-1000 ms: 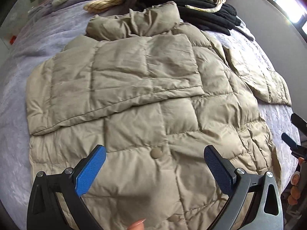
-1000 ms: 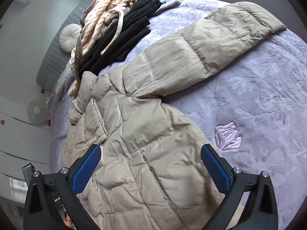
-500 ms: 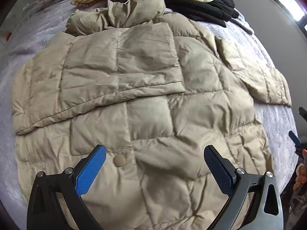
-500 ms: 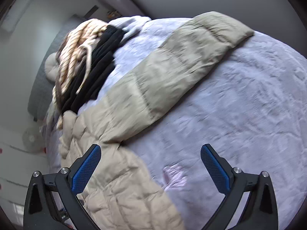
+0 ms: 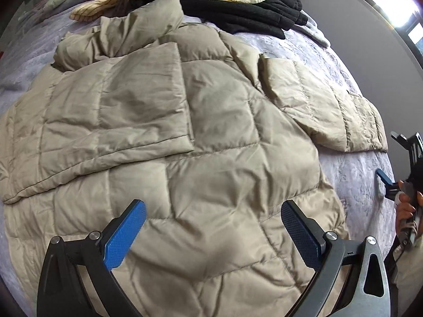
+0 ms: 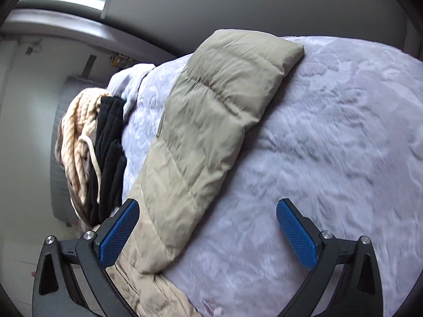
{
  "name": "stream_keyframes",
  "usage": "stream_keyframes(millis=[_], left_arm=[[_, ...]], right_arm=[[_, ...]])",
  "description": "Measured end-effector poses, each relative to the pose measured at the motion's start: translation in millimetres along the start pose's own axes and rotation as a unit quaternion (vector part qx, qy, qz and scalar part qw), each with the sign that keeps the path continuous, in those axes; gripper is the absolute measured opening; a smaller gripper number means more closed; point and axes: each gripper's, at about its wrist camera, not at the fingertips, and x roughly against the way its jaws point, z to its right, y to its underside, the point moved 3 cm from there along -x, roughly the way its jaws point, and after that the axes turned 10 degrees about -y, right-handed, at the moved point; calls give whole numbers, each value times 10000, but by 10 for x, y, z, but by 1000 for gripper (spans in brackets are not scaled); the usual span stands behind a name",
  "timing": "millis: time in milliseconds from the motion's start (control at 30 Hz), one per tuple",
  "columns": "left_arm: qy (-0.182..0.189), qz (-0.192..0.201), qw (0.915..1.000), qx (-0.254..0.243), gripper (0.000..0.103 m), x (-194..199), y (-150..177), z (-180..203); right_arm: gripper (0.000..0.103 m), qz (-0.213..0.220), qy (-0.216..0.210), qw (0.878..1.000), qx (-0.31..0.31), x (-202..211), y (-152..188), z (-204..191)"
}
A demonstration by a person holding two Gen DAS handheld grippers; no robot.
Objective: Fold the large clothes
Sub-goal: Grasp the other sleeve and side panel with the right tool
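A beige quilted puffer jacket (image 5: 211, 142) lies flat on the bed. One sleeve (image 5: 111, 121) is folded across its chest; the other sleeve (image 5: 325, 108) stretches out to the right. My left gripper (image 5: 211, 227) hovers open over the jacket's lower body, holding nothing. In the right wrist view the outstretched sleeve (image 6: 211, 121) runs diagonally up from the lower left. My right gripper (image 6: 208, 227) is open above the bed near that sleeve's base, nothing between its fingers. The right gripper (image 5: 396, 169) also shows at the right edge of the left wrist view, held by a hand.
A lilac plush bedspread (image 6: 330, 158) covers the bed. A pile of black (image 5: 238, 8) and cream striped clothes (image 6: 76, 142) lies at the head end beyond the jacket's collar. A grey wall (image 5: 370, 26) runs along the bed's right side.
Both grippers swung to the right. The left view now centres on the jacket's right half; the right view turned from the jacket's body to the outstretched sleeve. Both stayed open.
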Motion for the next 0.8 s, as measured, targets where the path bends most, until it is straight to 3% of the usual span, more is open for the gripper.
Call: stream_keyframes(millis=[100,200,333,367,400,467,500,633,800], left_arm=[[-68,101,9999,-49,102,-12,-80,89],[-377,163,9991,-103,102,-48,-161,124],[-373,165,9992,-51,102,-67,-225,75],[-391,189,9990,-41,102,-67,-229,51],[-394,192,9990,-19,102,-69,-237,25],[-373,177,9991,96,102,-63,-231,-64],[-319,148,9993,151,102,-67,-228,-107],[-273,222,9985,422,102,-24,-216,-363],[-600,529,9950,603,102,82,-235,-750]], right_arm=[[103,1,-359,9988,-334,-198,-175,34],[103,5,-643,9964,-546,-365,-315,6],[101,139,-884,9914,-960,-482,-435,-14],[94,102,-1013,9890,-1070,-525,-443,-34],[62,53,-1082,9877,-1126,-551,-445,-46],[21,-203,-1082,9864,-1218,-678,-410,-89],[14,-233,-1182,9856,-1188,-710,-381,-132],[12,-403,-1670,9822,-757,-774,-223,-536],[12,-939,-2168,9715,198,-901,123,-1387]])
